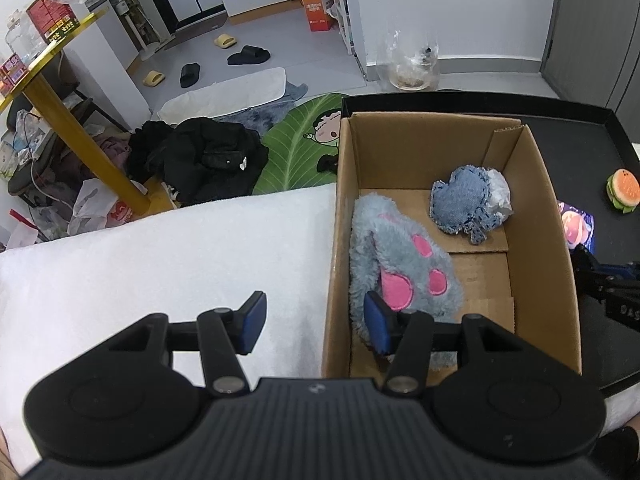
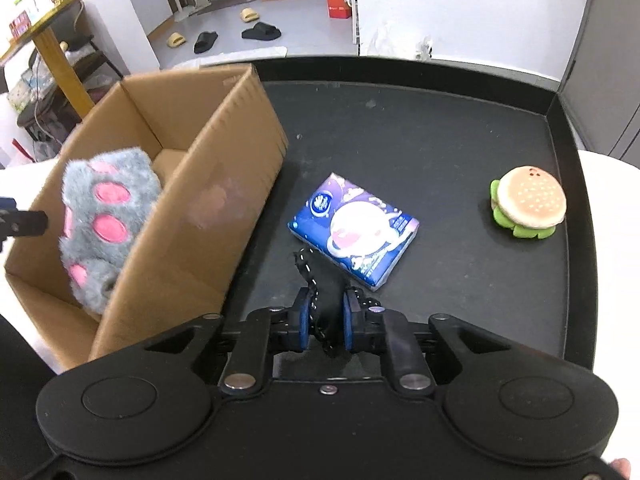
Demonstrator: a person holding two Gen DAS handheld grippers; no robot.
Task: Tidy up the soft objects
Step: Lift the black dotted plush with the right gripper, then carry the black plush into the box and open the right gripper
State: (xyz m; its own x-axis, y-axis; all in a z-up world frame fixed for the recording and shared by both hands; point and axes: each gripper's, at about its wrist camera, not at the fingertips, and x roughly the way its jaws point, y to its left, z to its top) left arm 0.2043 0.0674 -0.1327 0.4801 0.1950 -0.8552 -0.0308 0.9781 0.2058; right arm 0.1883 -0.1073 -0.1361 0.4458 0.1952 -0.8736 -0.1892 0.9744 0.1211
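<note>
A cardboard box (image 1: 536, 184) stands on the left of a black tray (image 2: 440, 120). In the box lie a grey plush paw with pink pads (image 1: 404, 264) and a blue denim pouch (image 1: 464, 204). My left gripper (image 1: 316, 324) is open and empty, straddling the box's left wall, its right finger beside the paw. My right gripper (image 2: 326, 320) is shut on a black stitched soft piece (image 2: 320, 280), low over the tray. A blue tissue pack (image 2: 354, 226) and a plush burger (image 2: 528, 202) lie on the tray. The paw also shows in the right wrist view (image 2: 108, 208).
A white towel (image 1: 160, 264) covers the surface left of the box. Behind are a floor with slippers (image 1: 248, 56), black clothes (image 1: 200, 156), a green leaf mat (image 1: 300, 140) and a yellow-legged table (image 1: 60, 100).
</note>
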